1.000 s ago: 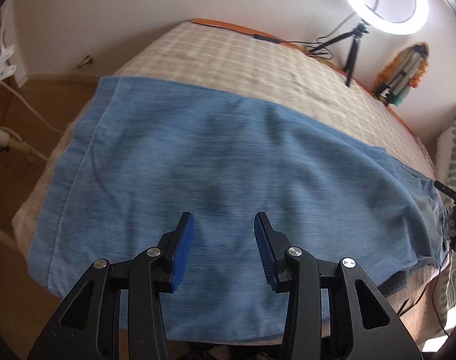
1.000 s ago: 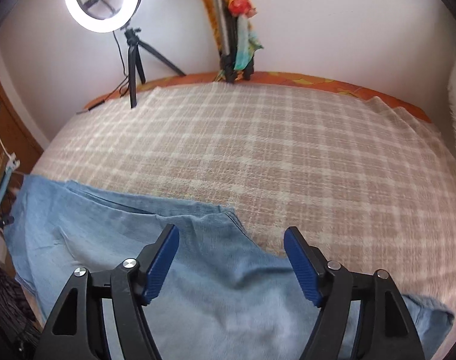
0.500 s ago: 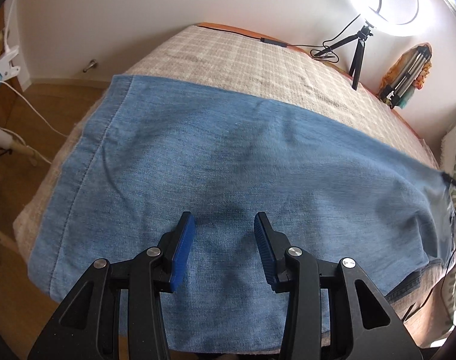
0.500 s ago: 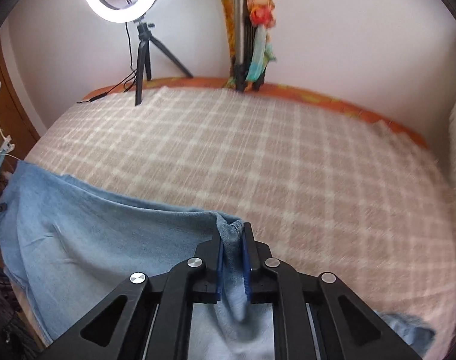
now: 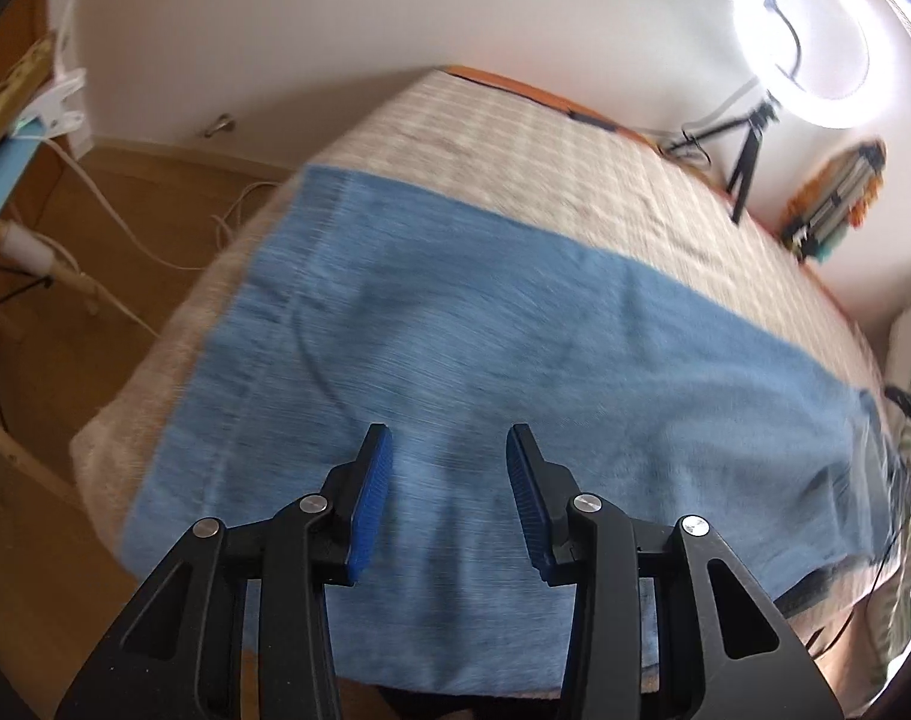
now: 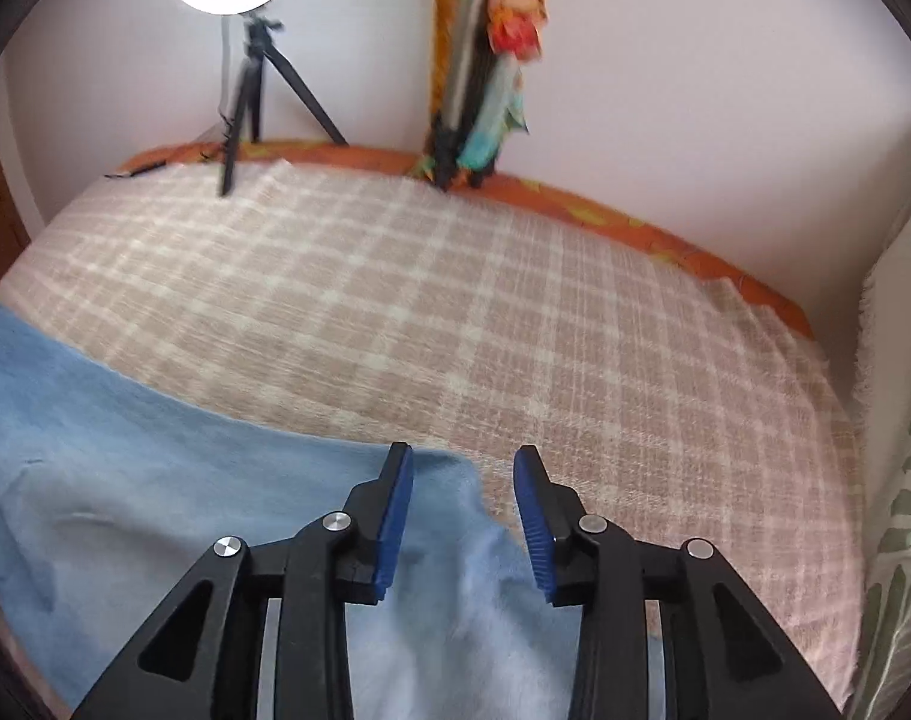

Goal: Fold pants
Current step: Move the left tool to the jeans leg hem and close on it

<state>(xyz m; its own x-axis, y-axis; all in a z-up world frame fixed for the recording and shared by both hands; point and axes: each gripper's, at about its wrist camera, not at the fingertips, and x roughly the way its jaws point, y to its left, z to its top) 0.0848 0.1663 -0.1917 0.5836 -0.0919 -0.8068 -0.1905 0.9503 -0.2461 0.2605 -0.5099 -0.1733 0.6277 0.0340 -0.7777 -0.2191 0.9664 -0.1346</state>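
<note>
Denim pants (image 6: 173,498) beneath both part-open claws (image 5: 449,504) (image 6: 462,510), neither gripping.

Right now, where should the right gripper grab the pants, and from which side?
Grip the pants at the far corner between the right gripper pads, coming from above. That corner lies flat on the plaid blanket, under jaws that have just been opening.

I can read no text, label or number anywhere; the blur may hide small print on the far things by the wall.
</note>
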